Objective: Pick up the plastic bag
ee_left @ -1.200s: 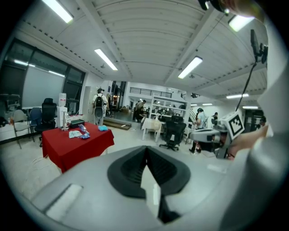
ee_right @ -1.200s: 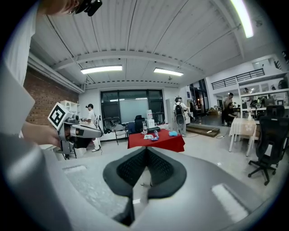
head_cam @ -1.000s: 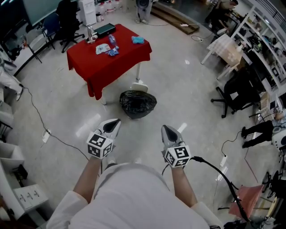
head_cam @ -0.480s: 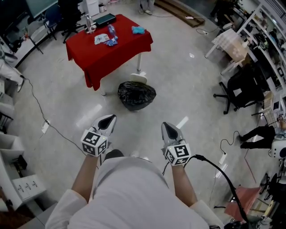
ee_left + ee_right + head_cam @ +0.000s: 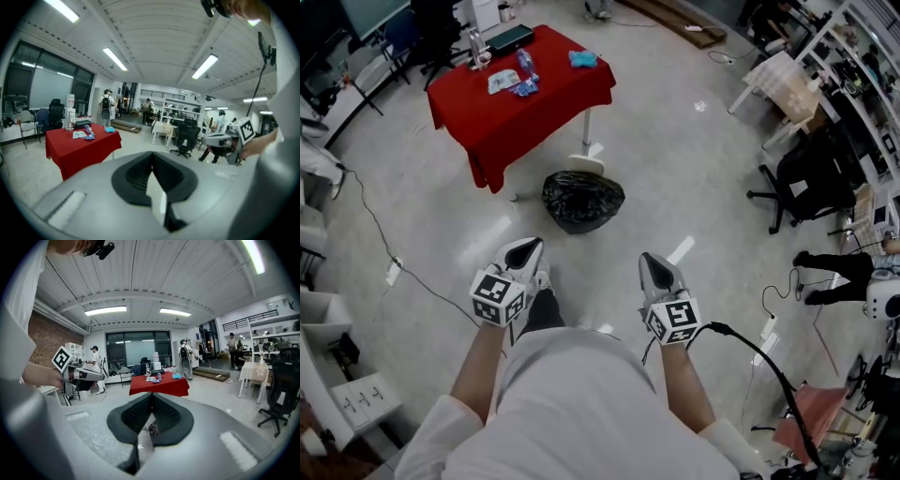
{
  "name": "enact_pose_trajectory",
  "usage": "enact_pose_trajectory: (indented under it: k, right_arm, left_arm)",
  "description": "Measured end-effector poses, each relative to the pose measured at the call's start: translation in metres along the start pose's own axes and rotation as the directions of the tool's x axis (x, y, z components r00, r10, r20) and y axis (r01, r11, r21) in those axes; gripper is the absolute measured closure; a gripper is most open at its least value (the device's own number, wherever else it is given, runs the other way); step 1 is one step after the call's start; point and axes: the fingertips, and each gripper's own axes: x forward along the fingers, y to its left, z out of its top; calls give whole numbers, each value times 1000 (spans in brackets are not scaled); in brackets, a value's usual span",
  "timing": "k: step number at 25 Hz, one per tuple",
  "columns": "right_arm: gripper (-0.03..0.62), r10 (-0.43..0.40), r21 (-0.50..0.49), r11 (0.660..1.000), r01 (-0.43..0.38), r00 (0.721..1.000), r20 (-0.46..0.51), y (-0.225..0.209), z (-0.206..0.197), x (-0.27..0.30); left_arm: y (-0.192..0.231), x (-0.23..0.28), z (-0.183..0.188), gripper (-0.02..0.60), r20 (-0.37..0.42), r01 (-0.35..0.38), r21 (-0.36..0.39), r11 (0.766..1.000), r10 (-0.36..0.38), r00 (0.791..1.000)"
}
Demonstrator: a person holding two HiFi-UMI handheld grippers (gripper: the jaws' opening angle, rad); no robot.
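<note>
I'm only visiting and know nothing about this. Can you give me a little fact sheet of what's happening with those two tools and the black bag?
holder: person, one gripper in each hand
left gripper: shut, empty
right gripper: shut, empty
bag: black, on the floor beside the table's foot, ahead of both grippers, untouched
table: red cloth, small items on top
progress: bag not yet picked up

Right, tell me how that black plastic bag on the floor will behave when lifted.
The black bag looks creased and slumped, so it will probably be floppy and sag from wherever it is pinched. Its glossy film may be slippery. It bulges, so it likely holds something, but its weight cannot be told.
</note>
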Motion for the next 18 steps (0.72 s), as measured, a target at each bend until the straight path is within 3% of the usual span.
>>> enact_pose_trajectory:
  k: [18]
  right_arm:
    - [591,-99,9,995,100,994,-53,-40,40,156]
  left_arm:
    - [157,103,59,578,-23,75,27,997,-74,997]
